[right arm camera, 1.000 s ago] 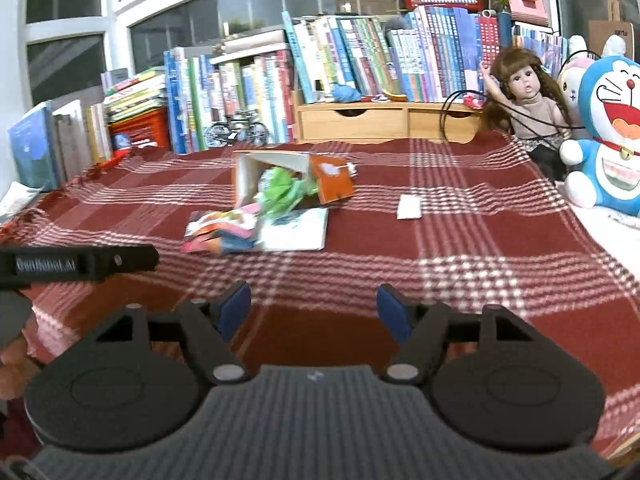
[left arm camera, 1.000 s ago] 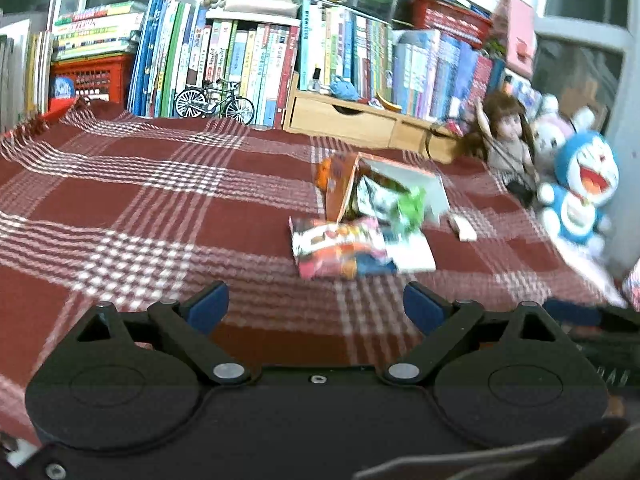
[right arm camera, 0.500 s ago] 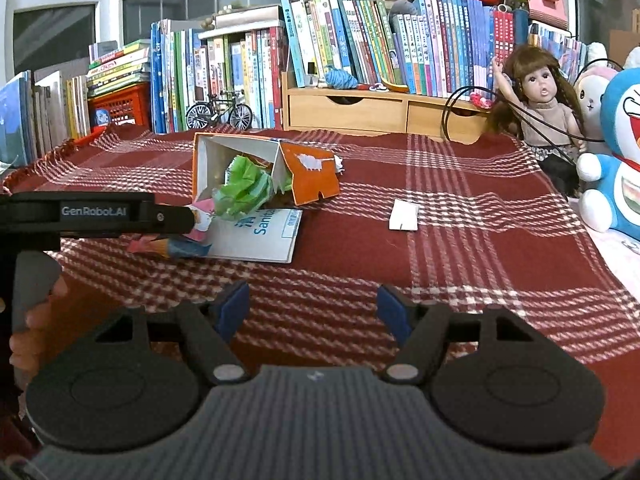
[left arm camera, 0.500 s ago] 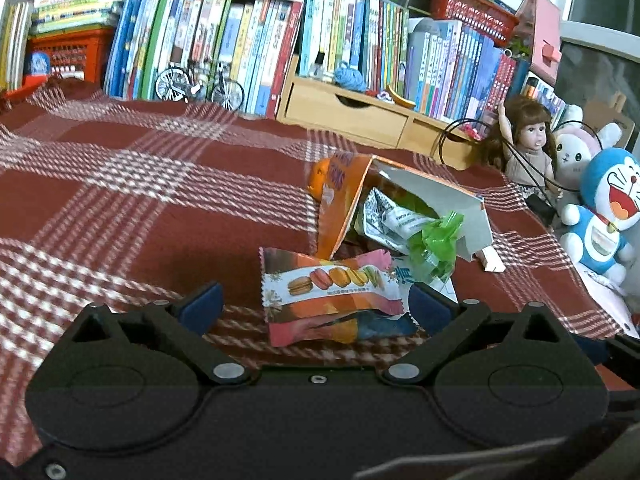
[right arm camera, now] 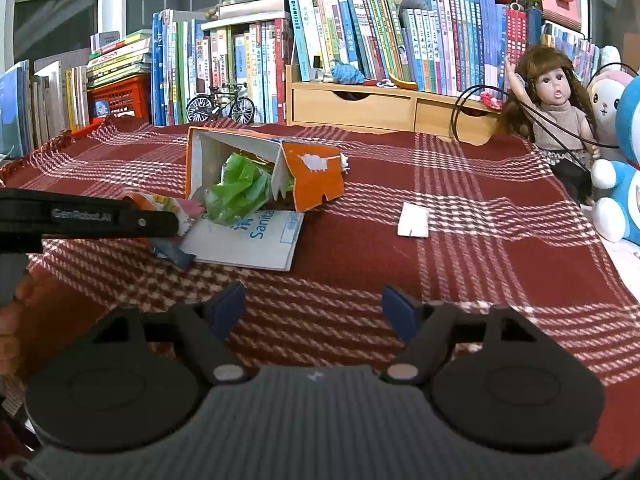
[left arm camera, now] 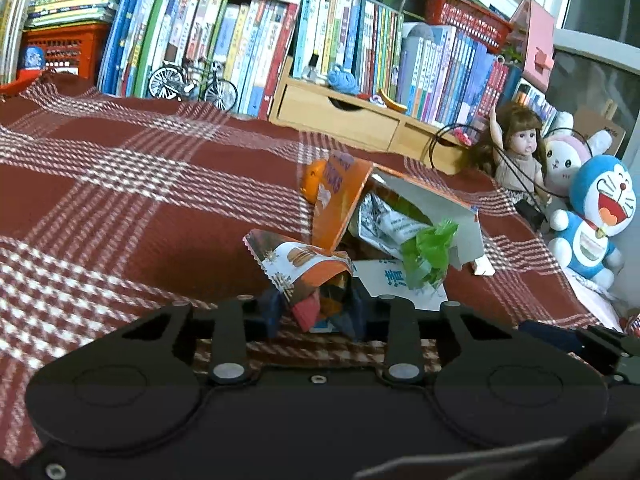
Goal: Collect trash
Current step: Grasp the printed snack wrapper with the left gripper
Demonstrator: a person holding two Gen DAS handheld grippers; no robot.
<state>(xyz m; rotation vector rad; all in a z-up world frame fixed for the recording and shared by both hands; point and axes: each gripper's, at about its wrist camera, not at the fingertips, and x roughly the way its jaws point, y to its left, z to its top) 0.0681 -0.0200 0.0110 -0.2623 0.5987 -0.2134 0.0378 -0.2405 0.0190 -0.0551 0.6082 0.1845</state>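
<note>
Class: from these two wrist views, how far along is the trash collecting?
Done: nothing looks cleared away. In hand: the left tongs have just closed on the snack wrapper. Left: the orange carton with green plastic, the white packet and the paper scrap. The right tongs are open, empty.

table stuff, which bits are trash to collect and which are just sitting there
Trash to collect:
- snack wrapper, pinched in the left gripper
- torn orange box
- green plastic bag
- white packet
- small white scrap

Just sitting there:
- books
- model bicycle
- wooden drawer unit
- doll
- Doraemon plush
</note>
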